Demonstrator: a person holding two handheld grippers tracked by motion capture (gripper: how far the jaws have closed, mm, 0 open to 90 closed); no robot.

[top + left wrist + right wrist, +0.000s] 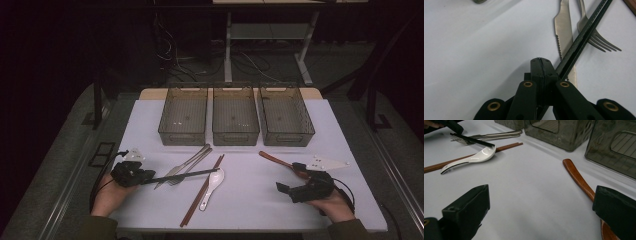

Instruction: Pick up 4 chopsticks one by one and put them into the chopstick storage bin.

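Left gripper (142, 176) clamps the black chopsticks (182, 175), long axis pointing right across fork (596, 37) and knife (564, 32); right gripper (292, 189) waits wide open.

Dim overall, dark surroundings, soft shadows, slight blur in close views

Black hand-held gripper (541, 62), brass rivets

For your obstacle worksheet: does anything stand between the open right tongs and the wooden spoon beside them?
Nothing visible: the wooden spoon lies on bare table, right beside the right tongs.
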